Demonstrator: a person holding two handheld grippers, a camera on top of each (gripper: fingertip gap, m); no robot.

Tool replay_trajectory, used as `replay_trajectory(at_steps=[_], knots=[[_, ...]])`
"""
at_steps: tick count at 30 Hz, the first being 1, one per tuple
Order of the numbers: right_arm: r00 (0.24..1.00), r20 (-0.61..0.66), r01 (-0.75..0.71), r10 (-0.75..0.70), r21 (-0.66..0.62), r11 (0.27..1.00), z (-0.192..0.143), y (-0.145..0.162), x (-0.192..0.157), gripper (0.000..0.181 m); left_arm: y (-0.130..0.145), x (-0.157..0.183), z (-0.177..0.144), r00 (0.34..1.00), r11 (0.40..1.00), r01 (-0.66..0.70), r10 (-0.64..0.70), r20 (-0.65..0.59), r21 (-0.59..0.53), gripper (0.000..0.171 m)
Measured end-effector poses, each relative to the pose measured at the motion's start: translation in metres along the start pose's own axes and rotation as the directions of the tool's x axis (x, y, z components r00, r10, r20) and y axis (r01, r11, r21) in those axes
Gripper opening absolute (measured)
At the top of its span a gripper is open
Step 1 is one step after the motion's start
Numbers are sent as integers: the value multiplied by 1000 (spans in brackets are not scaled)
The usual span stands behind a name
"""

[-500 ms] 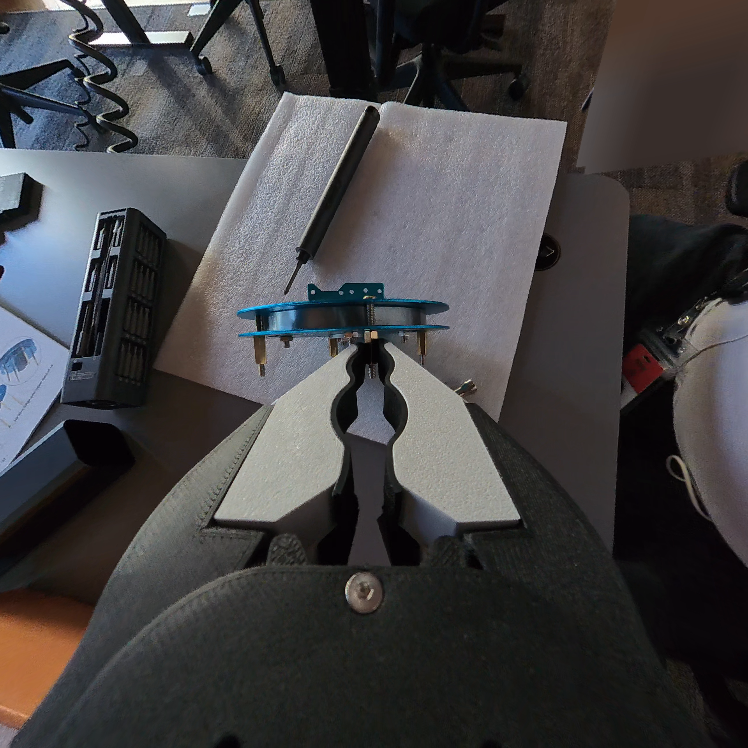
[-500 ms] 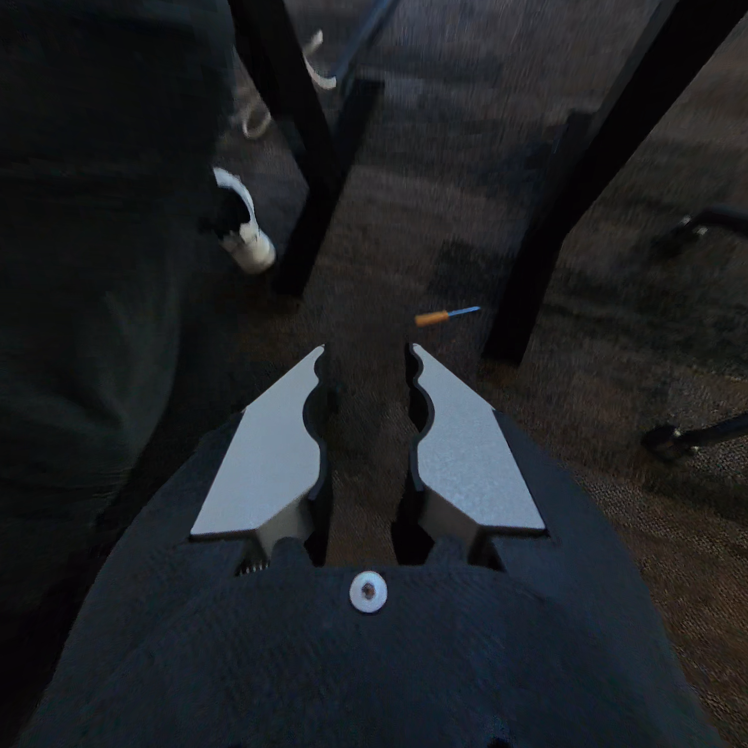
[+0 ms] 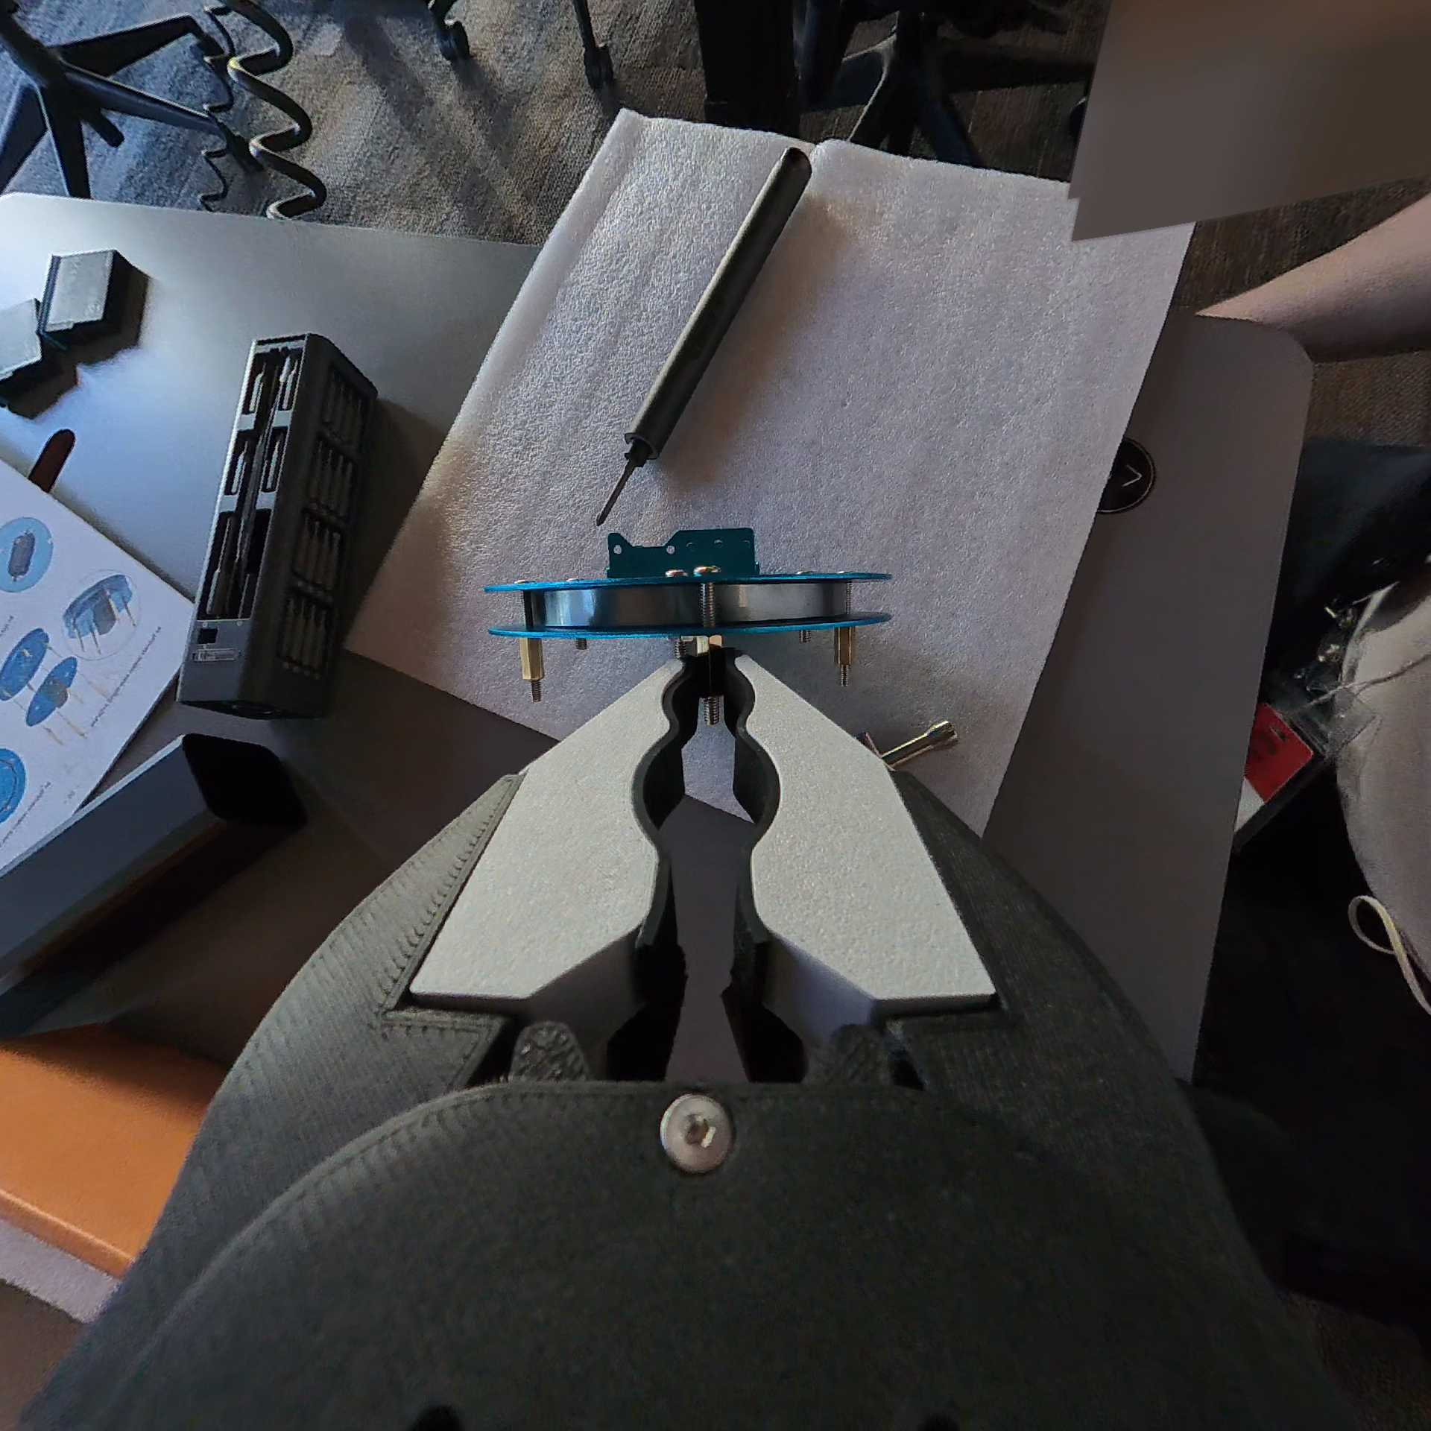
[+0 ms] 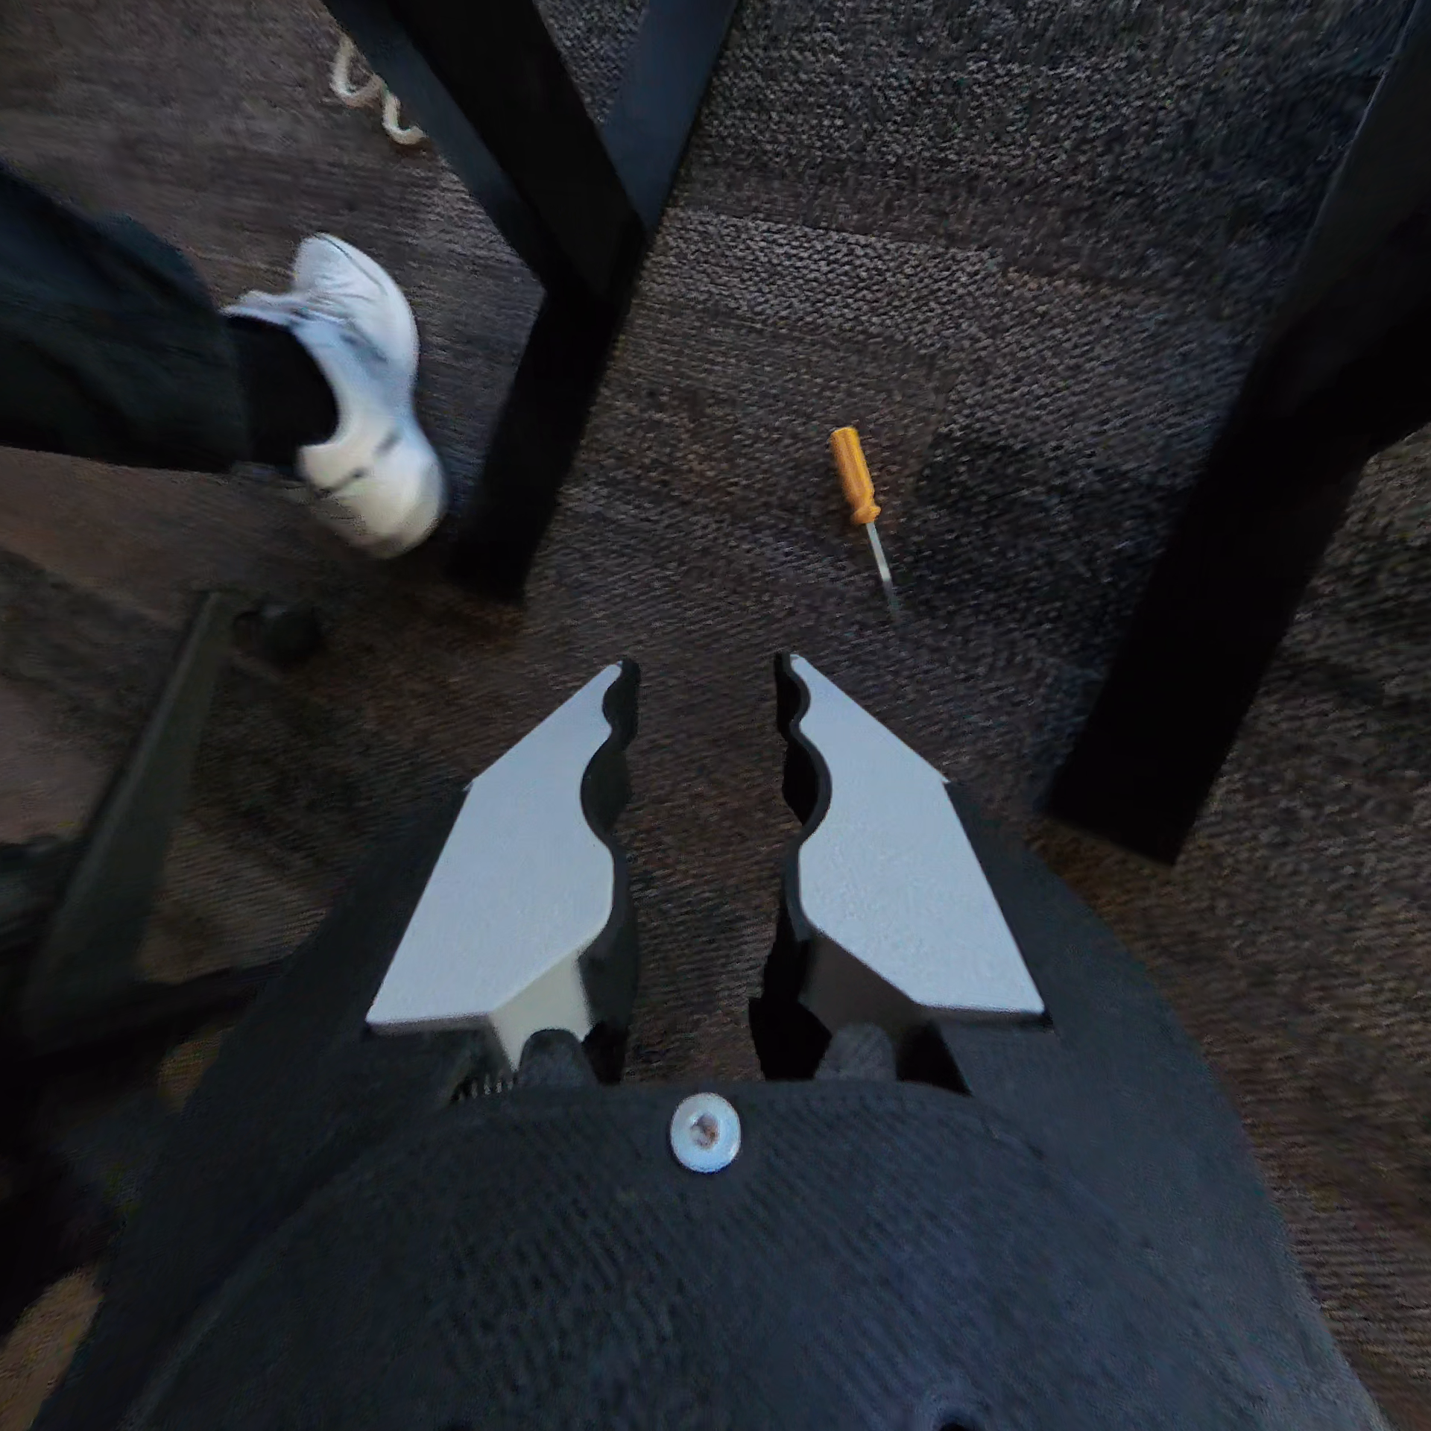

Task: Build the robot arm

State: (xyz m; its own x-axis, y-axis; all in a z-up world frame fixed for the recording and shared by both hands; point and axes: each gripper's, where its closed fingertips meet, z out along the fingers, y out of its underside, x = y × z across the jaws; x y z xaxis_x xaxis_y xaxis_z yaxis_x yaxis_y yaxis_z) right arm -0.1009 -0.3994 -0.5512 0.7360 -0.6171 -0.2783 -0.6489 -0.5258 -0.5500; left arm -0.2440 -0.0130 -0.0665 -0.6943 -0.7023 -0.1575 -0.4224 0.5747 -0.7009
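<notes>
Blue two-disc assembly [image 3: 688, 600] pinched by one brass standoff [image 3: 710, 672] in my left jaws [image 3: 708, 677] above the foam sheet [image 3: 890, 403], so it could pivot or slip, while my right jaws [image 4: 706, 670] hang spread and empty near the orange screwdriver [image 4: 856, 480] on the carpet [image 4: 968, 232].

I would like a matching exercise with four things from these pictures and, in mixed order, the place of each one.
Things:
1. blue disc assembly
2. orange screwdriver
3. black screwdriver
4. black bit case

Places:
A. on the carpet
B. on the white foam sheet
C. on the grey table, left of the foam
D. held by the left gripper

Pairs: 1-D, 2-A, 3-B, 4-C
</notes>
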Motion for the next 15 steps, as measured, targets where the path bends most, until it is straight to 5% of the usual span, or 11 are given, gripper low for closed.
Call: replay_trajectory(at_steps=[4, 15], knots=[[993, -42, 106, -110, -79, 991, 60, 6, 21, 35, 7, 0, -1, 1000, 999, 1, 0, 28, -49, 4], [997, -12, 64, -72, -322, 945, 231, 0, 51, 37, 17, 2, -1, 997, 989, 67, -61, 47, -134, 5]])
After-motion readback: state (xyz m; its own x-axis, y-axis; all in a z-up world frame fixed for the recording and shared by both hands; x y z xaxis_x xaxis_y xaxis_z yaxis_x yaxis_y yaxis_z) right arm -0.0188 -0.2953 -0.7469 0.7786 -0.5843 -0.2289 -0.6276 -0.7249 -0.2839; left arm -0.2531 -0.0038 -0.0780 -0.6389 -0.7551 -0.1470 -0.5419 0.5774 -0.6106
